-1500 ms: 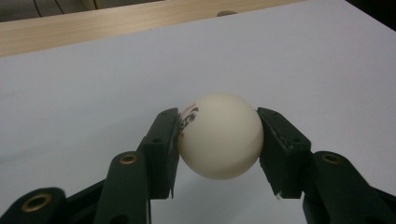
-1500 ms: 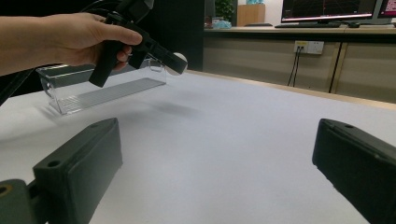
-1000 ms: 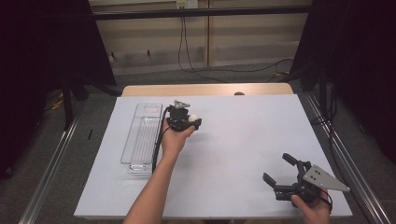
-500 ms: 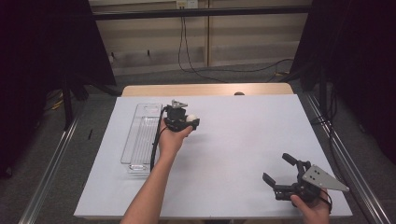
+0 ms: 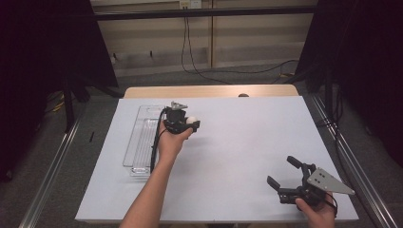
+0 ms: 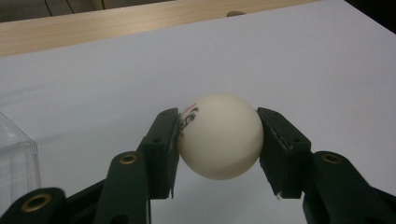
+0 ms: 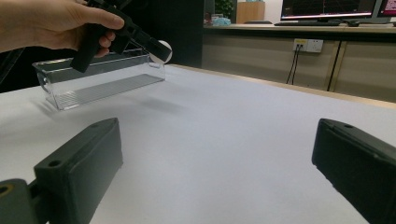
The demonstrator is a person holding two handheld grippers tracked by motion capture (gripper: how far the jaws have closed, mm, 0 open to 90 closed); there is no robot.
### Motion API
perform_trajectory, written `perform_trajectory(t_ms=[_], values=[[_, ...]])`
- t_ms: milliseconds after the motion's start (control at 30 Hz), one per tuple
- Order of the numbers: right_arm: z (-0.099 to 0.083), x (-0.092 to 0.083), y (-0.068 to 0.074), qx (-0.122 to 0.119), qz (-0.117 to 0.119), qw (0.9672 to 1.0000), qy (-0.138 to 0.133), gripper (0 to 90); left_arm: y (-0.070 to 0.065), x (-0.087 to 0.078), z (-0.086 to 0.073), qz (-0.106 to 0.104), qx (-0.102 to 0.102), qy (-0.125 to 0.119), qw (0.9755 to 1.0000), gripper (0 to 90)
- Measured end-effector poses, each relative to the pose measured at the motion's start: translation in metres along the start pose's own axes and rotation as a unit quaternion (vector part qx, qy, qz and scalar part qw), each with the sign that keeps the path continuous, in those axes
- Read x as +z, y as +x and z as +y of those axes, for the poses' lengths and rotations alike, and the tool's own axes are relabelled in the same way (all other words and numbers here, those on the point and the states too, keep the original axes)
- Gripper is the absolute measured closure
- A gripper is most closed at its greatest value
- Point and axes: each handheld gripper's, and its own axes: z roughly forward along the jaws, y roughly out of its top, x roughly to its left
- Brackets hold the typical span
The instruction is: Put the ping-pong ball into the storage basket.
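Observation:
A white ball (image 6: pixel 219 135) with red and black print sits squeezed between the two black jaws of my left gripper (image 6: pixel 218 115). In the high view the left gripper (image 5: pixel 191 122) holds the ball (image 5: pixel 191 119) above the white table, just right of a clear plastic tray (image 5: pixel 142 137). My right gripper (image 5: pixel 280 169) rests near the table's front right corner, jaws wide apart with nothing between them. The right gripper view looks along its own open jaws (image 7: pixel 217 140) across the table to the tray (image 7: pixel 93 79) and the held ball (image 7: pixel 165 50).
The white table sheet (image 5: pixel 247 137) ends at a wooden strip (image 5: pixel 209 91) at the back, where a small dark knob (image 5: pixel 244 95) sits. Metal rails (image 5: pixel 52 166) run along both sides of the table. Dark curtains hang left and right.
The left gripper with the ball has drifted slightly left, toward the tray. The right gripper has stayed where it was.

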Motion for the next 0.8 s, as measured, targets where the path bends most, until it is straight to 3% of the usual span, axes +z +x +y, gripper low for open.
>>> perform_trajectory(t_ms=[300, 367, 400, 500, 600, 800], values=[[0.000, 0.000, 0.000, 0.000, 0.000, 1.0000, -0.002, 1.2, 0.001, -0.003, 0.000, 0.003, 0.001, 0.003, 1.0000, 51.2], [0.000, 0.001, 0.001, 0.005, -0.002, 1.0000, -0.004, 1.2, 0.001, -0.003, 0.000, 0.000, -0.009, -0.002, 1.0000, 51.2], [0.000, 0.001, 0.001, 0.006, -0.002, 1.0000, -0.004, 1.2, 0.002, -0.004, 0.000, -0.002, -0.001, 0.004, 1.0000, 51.2], [0.000, 0.000, 0.000, 0.002, 0.000, 1.0000, -0.003, 1.2, 0.002, -0.005, 0.000, 0.001, -0.002, 0.005, 1.0000, 51.2], [0.000, 0.000, 0.000, 0.001, 0.000, 1.0000, -0.003, 1.2, 0.001, -0.006, 0.000, 0.001, -0.011, -0.002, 0.9999, 51.1], [0.000, 0.000, 0.000, 0.001, -0.001, 1.0000, -0.003, 1.2, 0.004, -0.011, 0.000, 0.003, -0.001, 0.005, 1.0000, 51.2]])
